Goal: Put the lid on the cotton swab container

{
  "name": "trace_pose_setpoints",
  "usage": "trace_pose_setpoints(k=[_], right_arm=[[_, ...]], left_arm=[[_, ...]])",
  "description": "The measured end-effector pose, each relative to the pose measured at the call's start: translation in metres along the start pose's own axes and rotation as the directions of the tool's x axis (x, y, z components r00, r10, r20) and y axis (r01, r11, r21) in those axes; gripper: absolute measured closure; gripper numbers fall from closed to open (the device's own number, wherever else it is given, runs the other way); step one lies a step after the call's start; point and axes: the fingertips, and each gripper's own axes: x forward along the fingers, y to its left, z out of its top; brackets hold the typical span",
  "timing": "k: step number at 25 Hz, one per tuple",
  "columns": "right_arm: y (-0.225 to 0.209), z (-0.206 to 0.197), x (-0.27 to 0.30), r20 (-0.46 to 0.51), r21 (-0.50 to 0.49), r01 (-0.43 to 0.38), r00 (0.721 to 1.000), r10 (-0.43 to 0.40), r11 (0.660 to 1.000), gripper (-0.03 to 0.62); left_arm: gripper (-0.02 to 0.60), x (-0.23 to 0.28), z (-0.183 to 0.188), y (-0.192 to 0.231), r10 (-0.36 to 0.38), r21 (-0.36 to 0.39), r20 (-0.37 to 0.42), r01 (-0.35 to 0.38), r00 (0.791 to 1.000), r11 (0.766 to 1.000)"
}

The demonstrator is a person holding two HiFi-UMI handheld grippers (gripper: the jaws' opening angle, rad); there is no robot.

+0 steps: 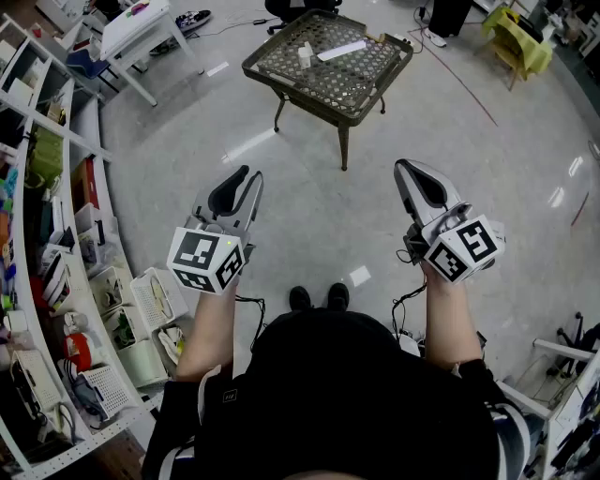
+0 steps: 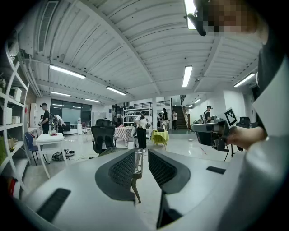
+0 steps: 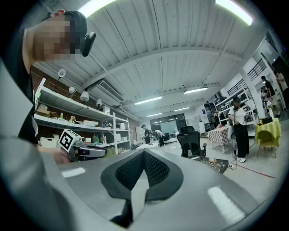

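A dark lattice-top table (image 1: 328, 66) stands across the floor, well ahead of me. On it sit a small white container (image 1: 305, 54) and a flat white piece (image 1: 341, 50); which of them is the lid I cannot tell at this distance. Both grippers are held in mid-air over the bare floor, far short of the table. My left gripper (image 1: 249, 174) has its jaws a narrow gap apart with nothing in them, and the table's edge (image 2: 134, 158) shows through that gap. My right gripper (image 1: 401, 167) has its jaws closed together, empty. The table (image 3: 216, 163) lies to its right.
White shelving (image 1: 56, 234) full of baskets and boxes runs along my left. A white desk (image 1: 141, 28) stands at the far left and a yellow-covered seat (image 1: 520, 37) at the far right. Cables trail by my feet (image 1: 319, 298). People stand far off (image 2: 142, 128).
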Motion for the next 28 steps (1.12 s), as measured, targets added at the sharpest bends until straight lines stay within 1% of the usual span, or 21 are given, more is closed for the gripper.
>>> trace_pose_setpoints(k=[7, 11, 13, 16, 20, 21, 22, 23, 28], right_arm=[[0.011, -0.004, -0.001, -0.010, -0.004, 0.014, 1.000, -0.014, 1.000, 0.586], [0.010, -0.004, -0.004, -0.008, 0.033, 0.016, 1.000, -0.016, 0.999, 0.586], [0.009, 0.000, -0.006, 0.004, 0.044, 0.008, 1.000, -0.008, 0.999, 0.585], [0.009, 0.009, -0.013, 0.028, 0.035, -0.005, 1.000, 0.004, 0.999, 0.585], [0.003, 0.016, -0.025, 0.084, 0.053, -0.019, 0.996, 0.015, 0.998, 0.582], [0.000, 0.018, -0.028, 0.095, 0.063, -0.025, 0.995, 0.019, 0.998, 0.579], [-0.002, 0.018, -0.031, 0.101, 0.074, -0.031, 0.995, 0.023, 0.997, 0.531], [-0.004, 0.018, -0.033, 0.106, 0.084, -0.034, 0.994, 0.025, 0.996, 0.514], [-0.017, 0.014, -0.037, 0.108, 0.144, -0.049, 0.994, 0.033, 0.988, 0.517]], left_arm=[[0.494, -0.013, -0.005, 0.004, -0.003, -0.001, -0.003, 0.003, 1.000, 1.000], [0.495, -0.016, -0.006, 0.005, 0.000, -0.004, -0.001, 0.000, 1.000, 1.000], [0.497, -0.014, -0.003, 0.003, -0.002, 0.001, 0.001, 0.002, 1.000, 1.000], [0.499, -0.012, 0.005, -0.001, 0.004, 0.019, 0.006, -0.004, 1.000, 1.000], [0.499, -0.009, 0.010, -0.012, 0.016, 0.047, 0.005, -0.016, 1.000, 0.999], [0.499, -0.008, 0.010, -0.016, 0.016, 0.047, 0.005, -0.016, 1.000, 0.999], [0.499, -0.007, 0.010, -0.020, 0.017, 0.047, 0.004, -0.017, 1.000, 0.999], [0.499, -0.005, 0.010, -0.024, 0.017, 0.047, 0.003, -0.017, 1.000, 0.999], [0.503, 0.002, 0.010, -0.033, 0.026, 0.061, -0.007, -0.026, 1.000, 0.998]])
